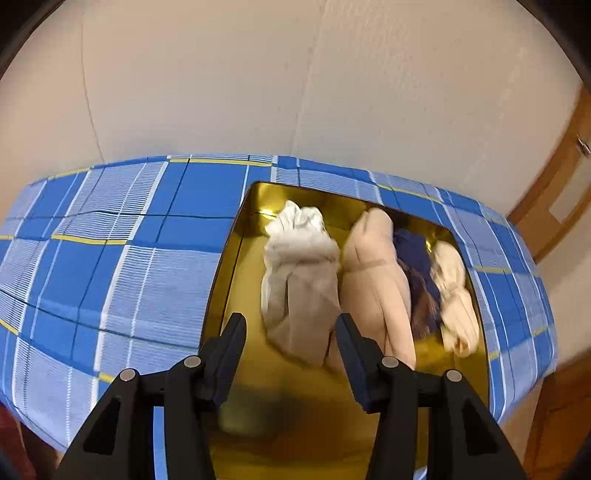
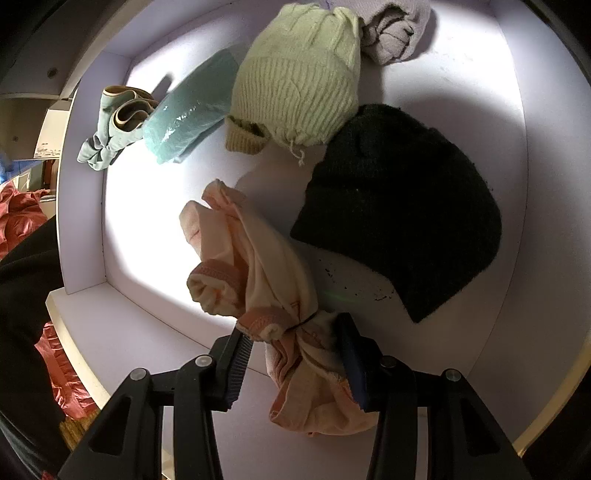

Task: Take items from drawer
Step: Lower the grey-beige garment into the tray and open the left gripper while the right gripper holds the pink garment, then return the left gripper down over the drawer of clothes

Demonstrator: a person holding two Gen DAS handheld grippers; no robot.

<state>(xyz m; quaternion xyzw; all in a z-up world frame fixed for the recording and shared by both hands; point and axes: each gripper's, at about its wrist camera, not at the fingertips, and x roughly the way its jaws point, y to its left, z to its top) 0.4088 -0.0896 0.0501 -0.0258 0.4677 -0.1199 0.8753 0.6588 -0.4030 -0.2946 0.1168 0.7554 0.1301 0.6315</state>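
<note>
In the right wrist view a white drawer (image 2: 83, 206) holds several soft items. A peach-pink sock bundle (image 2: 255, 266), tied with a dark band, lies between the fingers of my right gripper (image 2: 290, 326), which is open around its near end. Beyond it lie a black knitted hat (image 2: 402, 218), a pale green knitted hat (image 2: 299, 85), a teal folded cloth in plastic (image 2: 188, 114), a mint sock pair (image 2: 114, 122) and a grey bundle (image 2: 395, 33). In the left wrist view my left gripper (image 1: 290, 321) hangs open and empty over a golden tin tray (image 1: 236, 266) holding white (image 1: 299, 266), beige (image 1: 376, 273), navy (image 1: 417, 266) and cream (image 1: 454, 291) bundles.
The tray rests on a blue plaid tablecloth (image 1: 110, 258) against a pale wall, with a wooden door frame (image 1: 561, 177) at the right. Left of the drawer I see a dark sleeve (image 2: 26, 295) and red fabric (image 2: 18, 218).
</note>
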